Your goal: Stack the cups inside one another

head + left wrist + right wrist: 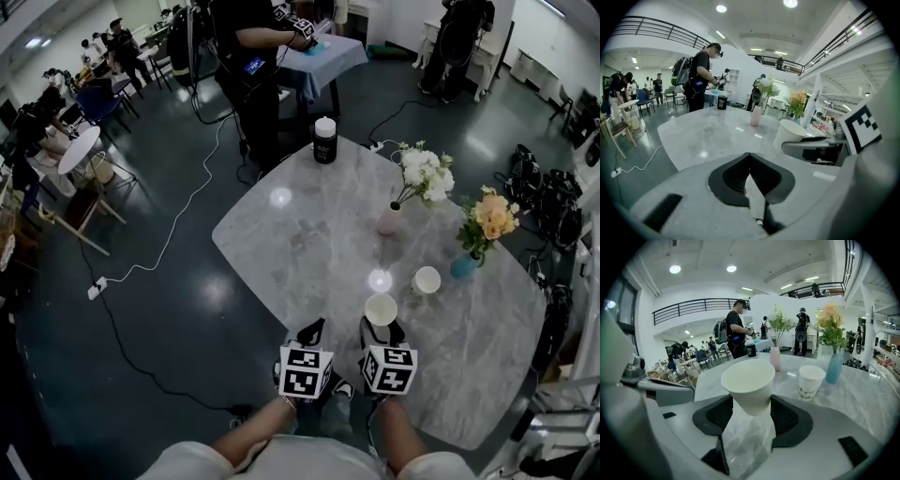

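- The held cup [749,383] is a plain white paper cup gripped in the right gripper [382,334]. Its jaws press on the lower wall from both sides. The cup is tipped, with its mouth leaning back toward the gripper, and sits over the near part of the table [281,244].
- The second cup [427,279] stands upright on the marble top, mouth up. It is near the held cup, beyond it and to its right, and the two are not touching. It has a faint print low on its wall.
- My left gripper [312,333] sits just beside the right one with its jaws closed tip to tip and nothing between them.
- I judge this to be the carry step: one cup is picked and the nesting is not yet done.
- The next move calls for bringing the held cup over the standing one, setting it upright with its base down, centring it on the open mouth and lowering it in before I release. A thin paper wall could buckle if I squeeze harder.
- Both cups look empty from the head view.
- Further out, a pink vase [389,220] holds white flowers and a blue vase [463,266] holds orange ones. The blue vase is close to the standing cup.
- A dark canister [325,141] with a white lid stands at the far edge.
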`<action>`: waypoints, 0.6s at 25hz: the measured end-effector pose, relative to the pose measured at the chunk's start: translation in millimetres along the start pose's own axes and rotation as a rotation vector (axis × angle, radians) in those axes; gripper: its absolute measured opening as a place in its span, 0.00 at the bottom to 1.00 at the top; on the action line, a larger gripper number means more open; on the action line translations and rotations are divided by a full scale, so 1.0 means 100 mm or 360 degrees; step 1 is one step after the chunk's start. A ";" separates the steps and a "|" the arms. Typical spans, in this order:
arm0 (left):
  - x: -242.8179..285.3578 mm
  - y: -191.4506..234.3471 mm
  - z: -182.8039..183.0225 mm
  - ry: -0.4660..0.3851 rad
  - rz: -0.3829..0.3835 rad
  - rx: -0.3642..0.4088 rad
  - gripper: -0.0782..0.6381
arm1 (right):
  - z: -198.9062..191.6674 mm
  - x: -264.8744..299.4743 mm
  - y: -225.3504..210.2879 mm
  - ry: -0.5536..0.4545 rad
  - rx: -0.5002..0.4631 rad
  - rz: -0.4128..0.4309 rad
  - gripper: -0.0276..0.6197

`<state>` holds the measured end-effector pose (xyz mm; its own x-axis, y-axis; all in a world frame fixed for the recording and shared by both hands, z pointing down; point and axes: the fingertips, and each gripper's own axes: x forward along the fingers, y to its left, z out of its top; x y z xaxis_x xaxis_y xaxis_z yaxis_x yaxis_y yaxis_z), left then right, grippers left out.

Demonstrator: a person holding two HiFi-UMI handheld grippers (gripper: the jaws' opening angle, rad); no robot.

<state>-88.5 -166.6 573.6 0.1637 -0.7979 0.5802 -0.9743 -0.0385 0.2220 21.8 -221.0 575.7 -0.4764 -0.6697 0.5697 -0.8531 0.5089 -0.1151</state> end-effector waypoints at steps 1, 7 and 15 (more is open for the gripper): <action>0.01 -0.03 0.05 -0.0013 -0.0014 0.0011 0.10 | 0.04 -0.02 -0.03 -0.0013 0.0001 -0.0014 0.40; 0.06 -0.20 0.29 -0.0072 -0.0093 0.0066 0.10 | 0.29 -0.16 -0.23 -0.0098 0.0033 -0.0106 0.40; 0.19 -0.48 0.50 -0.0111 -0.0205 0.0155 0.10 | 0.48 -0.36 -0.60 -0.0191 0.0097 -0.0254 0.40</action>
<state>-46.5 -209.6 534.7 0.2802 -0.8224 0.4952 -0.9569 -0.1983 0.2121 80.1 -253.0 522.9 -0.3530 -0.8008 0.4837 -0.9293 0.3600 -0.0822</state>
